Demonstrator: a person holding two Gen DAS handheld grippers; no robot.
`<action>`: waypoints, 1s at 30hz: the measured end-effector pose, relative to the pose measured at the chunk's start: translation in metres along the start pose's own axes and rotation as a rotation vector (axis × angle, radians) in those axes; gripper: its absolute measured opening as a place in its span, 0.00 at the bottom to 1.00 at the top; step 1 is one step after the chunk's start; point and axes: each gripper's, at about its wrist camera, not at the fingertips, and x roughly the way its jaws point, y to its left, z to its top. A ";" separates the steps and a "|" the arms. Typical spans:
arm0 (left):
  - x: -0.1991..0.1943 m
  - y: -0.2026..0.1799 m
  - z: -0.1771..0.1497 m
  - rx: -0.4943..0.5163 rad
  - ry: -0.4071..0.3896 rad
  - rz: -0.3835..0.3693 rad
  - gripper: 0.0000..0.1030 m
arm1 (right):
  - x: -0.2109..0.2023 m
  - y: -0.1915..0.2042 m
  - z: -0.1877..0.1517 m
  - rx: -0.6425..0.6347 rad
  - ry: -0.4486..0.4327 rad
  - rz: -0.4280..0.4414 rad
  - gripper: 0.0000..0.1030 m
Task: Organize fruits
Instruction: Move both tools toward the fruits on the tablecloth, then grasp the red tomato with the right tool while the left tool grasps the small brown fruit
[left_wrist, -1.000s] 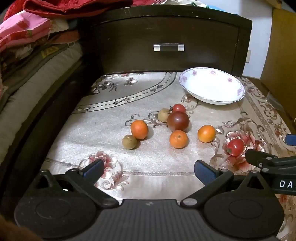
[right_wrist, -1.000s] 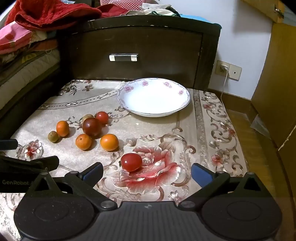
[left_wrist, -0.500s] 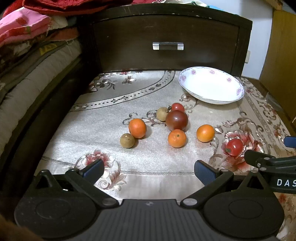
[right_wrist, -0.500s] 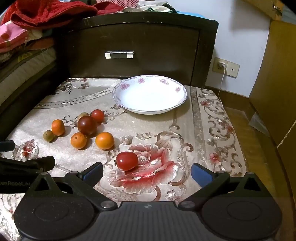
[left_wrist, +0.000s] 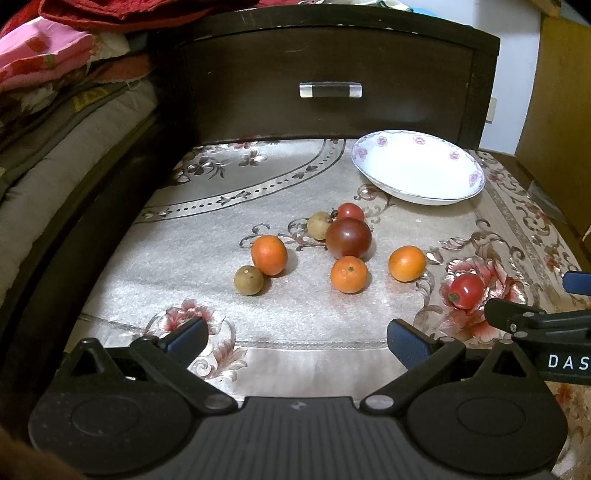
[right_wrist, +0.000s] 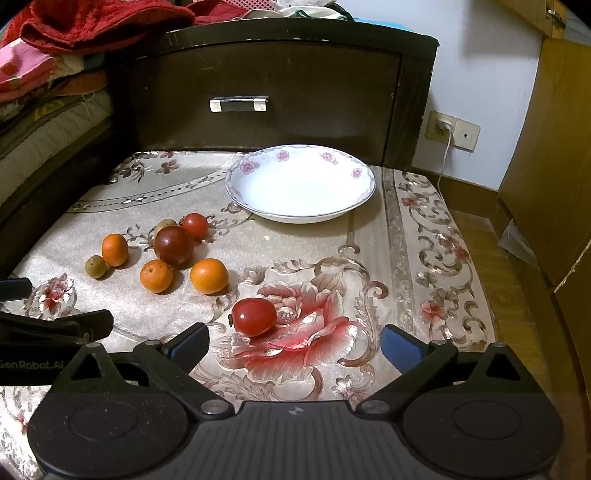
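the left gripper (left_wrist: 295, 341) hangs low over the near edge of the worktop (left_wrist: 229, 173), its blue-padded fingers (left_wrist: 184, 338) spread wide and holding nothing, aimed toward the loose cluster of fruit ahead. the right gripper (right_wrist: 293, 343) sits at a like height beside it, level and pointing the same way, its fingers (right_wrist: 400, 349) also spread wide with only patterned cloth between them. each tool shows at the edge of the other's view, so the two are side by side and near each other but apart.

just ahead of the right gripper, slightly left of its centre line, a red tomato (right_wrist: 254, 316) lies on a woven red rose. farther out and to the left sit two oranges (right_wrist: 209, 276), close together, with a dark purple-brown tomato (right_wrist: 173, 245) just behind them. a smaller red tomato (right_wrist: 195, 226) and a tan round fruit (right_wrist: 165, 223) lie right behind the dark one, seemingly touching it. at the left of the group a third orange (left_wrist: 269, 254) rests against an olive-brown fruit (left_wrist: 248, 280).

beyond the fruit, toward the back right of the worktop, a white floral-rimmed bowl (right_wrist: 255, 168) stands with nothing in it. behind it rises a dark wooden drawer front (left_wrist: 332, 59) with a clear handle (left_wrist: 330, 89). folded bedding (left_wrist: 55, 110) is piled to the left.
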 end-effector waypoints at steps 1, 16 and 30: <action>0.000 0.000 0.000 0.003 -0.001 -0.001 1.00 | 0.000 0.000 0.000 0.001 0.002 0.001 0.91; -0.001 -0.002 0.000 0.009 -0.016 -0.032 1.00 | 0.005 0.003 -0.002 -0.003 0.023 0.007 0.87; 0.005 -0.004 0.002 0.058 -0.047 -0.030 1.00 | 0.016 0.006 0.001 -0.032 0.037 0.052 0.77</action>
